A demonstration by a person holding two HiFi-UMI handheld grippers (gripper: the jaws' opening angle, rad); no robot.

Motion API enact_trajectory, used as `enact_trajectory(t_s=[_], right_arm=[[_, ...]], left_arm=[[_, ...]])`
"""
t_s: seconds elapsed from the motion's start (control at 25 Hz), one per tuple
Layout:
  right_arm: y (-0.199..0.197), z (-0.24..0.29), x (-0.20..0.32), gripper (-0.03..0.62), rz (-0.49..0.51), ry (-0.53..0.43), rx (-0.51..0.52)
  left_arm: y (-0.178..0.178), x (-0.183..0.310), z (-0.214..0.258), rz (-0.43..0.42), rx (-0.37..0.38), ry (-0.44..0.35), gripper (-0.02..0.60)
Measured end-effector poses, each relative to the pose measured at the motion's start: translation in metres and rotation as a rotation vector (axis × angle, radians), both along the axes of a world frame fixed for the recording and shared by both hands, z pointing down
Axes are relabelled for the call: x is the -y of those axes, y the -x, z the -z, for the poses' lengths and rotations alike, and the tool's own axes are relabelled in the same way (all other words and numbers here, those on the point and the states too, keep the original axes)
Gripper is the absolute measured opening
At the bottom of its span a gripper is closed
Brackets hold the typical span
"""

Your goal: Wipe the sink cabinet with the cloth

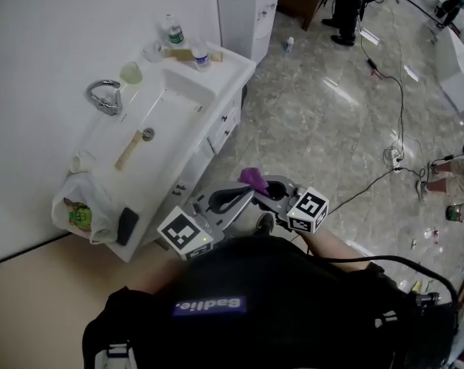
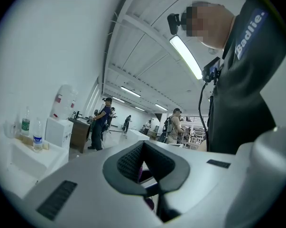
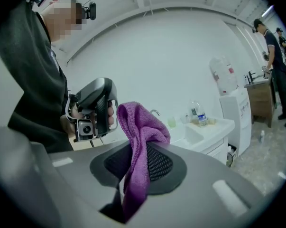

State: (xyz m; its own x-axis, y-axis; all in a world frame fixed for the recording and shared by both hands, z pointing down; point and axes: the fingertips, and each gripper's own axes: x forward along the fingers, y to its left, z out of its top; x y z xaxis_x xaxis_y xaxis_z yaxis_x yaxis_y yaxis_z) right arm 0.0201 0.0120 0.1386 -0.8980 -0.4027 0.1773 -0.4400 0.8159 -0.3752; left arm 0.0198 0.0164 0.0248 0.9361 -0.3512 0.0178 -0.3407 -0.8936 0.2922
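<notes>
The white sink cabinet [image 1: 216,91] stands against the wall at the left of the head view, its basin [image 1: 151,121] open to the camera. A purple cloth [image 1: 252,177] sticks up from my right gripper [image 1: 266,184], which is shut on it near my chest. In the right gripper view the cloth [image 3: 139,141] hangs folded between the dark pads, and the cabinet [image 3: 204,132] lies beyond to the right. My left gripper [image 1: 230,198] sits just left of the cloth, apart from the cabinet front. Its jaws [image 2: 143,148] are shut with nothing gripped.
On the counter are a chrome faucet [image 1: 105,97], two bottles [image 1: 172,31], a green cup [image 1: 131,73], a plastic bag [image 1: 81,214] and a black object [image 1: 127,225]. A wooden-handled tool [image 1: 129,150] lies in the basin. A water dispenser [image 1: 248,10] stands beyond. Cables [image 1: 393,91] cross the floor.
</notes>
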Motion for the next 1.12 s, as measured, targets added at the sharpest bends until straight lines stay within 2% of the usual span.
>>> enact_trajectory(t_s=[0.16, 0.32, 0.44, 0.6, 1.12], right_arm=[[-0.007, 0.029, -0.006, 0.072, -0.026, -0.012, 0.044], [-0.018, 0.054, -0.005, 0.072, -0.06, -0.029, 0.09], [-0.012, 0.072, -0.013, 0.072, -0.061, -0.051, 0.129], [-0.005, 0.085, -0.026, 0.072, -0.054, -0.088, 0.126], [-0.002, 0.094, -0.028, 0.072, -0.081, -0.097, 0.127]], left_arm=[[0.008, -0.006, 0.014, 0.002, 0.017, -0.037, 0.005], [0.011, -0.009, 0.02, 0.042, 0.01, -0.029, 0.005], [0.013, -0.018, 0.02, 0.056, 0.017, -0.038, 0.005], [0.015, -0.026, 0.019, 0.071, 0.017, -0.029, 0.005], [0.019, -0.038, 0.024, 0.06, 0.045, -0.049, 0.006]])
